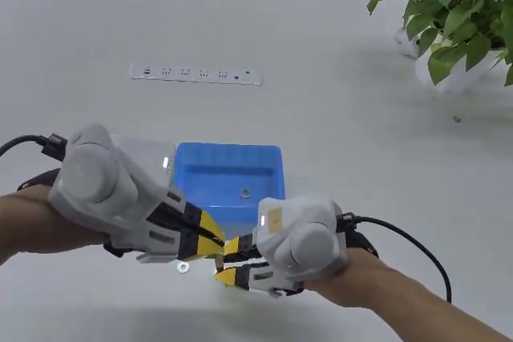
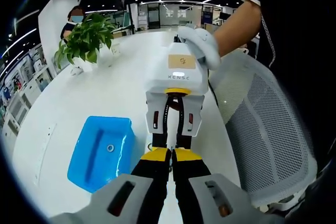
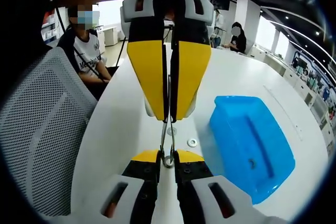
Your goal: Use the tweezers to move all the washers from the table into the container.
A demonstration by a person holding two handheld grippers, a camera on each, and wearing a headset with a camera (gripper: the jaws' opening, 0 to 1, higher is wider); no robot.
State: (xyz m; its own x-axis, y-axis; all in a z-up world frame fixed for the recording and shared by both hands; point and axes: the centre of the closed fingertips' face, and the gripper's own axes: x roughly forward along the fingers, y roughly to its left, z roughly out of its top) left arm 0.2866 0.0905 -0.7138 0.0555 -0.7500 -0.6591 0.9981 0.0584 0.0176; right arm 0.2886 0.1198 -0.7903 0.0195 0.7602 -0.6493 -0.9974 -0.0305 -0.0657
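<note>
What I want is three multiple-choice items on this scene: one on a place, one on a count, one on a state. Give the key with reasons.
1. The loose washer lies: A) on the table near the container; B) on a plate; C) in a cup.
2. Washers inside the container: A) none; B) one; C) five.
3. The fingers of the left gripper are: A) wide open; B) shut on the tweezers; C) shut on a spoon.
Key: 1 A, it rests on bare tabletop; 2 B, a single washer sits on the blue floor; 3 B, both yellow fingers press the tweezers.
</note>
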